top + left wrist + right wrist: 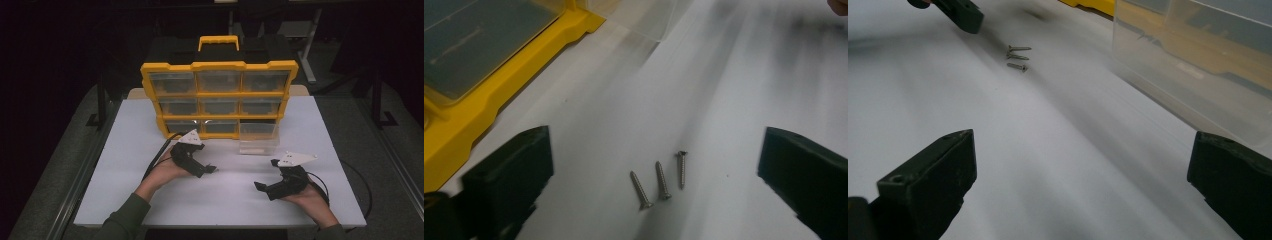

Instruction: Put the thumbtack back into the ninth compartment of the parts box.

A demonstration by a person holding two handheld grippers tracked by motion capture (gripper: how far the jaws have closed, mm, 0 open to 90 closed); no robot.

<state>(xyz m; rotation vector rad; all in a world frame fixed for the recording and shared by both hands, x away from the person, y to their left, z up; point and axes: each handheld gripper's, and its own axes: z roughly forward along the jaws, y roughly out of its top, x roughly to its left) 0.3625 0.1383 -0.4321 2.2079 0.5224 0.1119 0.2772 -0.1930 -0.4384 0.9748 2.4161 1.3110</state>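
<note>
Three small metal screws (659,178) lie side by side on the white table top, just ahead of my left gripper (654,170), whose black jaws stand wide apart with nothing between them. The same screws (1018,56) show far off in the right gripper view, near a tip of the left gripper. In the high view my left gripper (212,170) sits left of centre and points right. My right gripper (258,186) rests low at the right, open and empty. A clear plastic drawer (258,138) stands pulled out in front of the yellow organiser (218,96).
The yellow organiser with its clear drawers stands upright at the table's middle back, a handle (218,41) on top. The clear drawer (1193,65) lies close to my right gripper's right side. Cables trail from both grippers. Dark floor surrounds the white table (125,125).
</note>
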